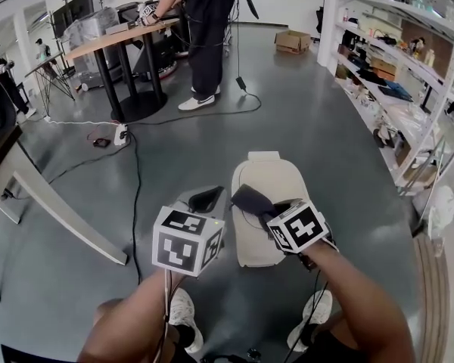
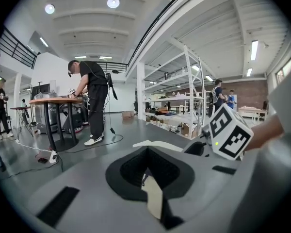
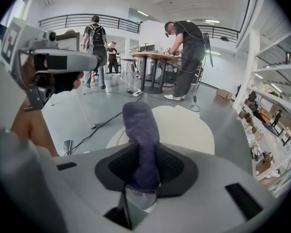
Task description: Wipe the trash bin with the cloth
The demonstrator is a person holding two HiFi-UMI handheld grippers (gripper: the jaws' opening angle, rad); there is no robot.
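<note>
A cream trash bin (image 1: 263,225) with its lid shut stands on the grey floor just in front of my feet. My right gripper (image 1: 259,206) hangs over the lid, shut on a purple-grey cloth (image 1: 250,199). In the right gripper view the cloth (image 3: 140,130) sticks up out of the right gripper (image 3: 143,171) above the bin lid (image 3: 189,127). My left gripper (image 1: 206,200) hovers by the bin's left edge, a little apart from it. In its own view the left gripper (image 2: 148,171) looks shut on nothing, and the bin's edge (image 2: 157,143) shows beyond.
A person (image 1: 200,29) stands working at a wooden table (image 1: 117,40) further back. Cables (image 1: 132,172) and a power strip (image 1: 122,134) lie on the floor to the left. A long white board (image 1: 68,218) lies at the left. Shelving (image 1: 408,74) lines the right side.
</note>
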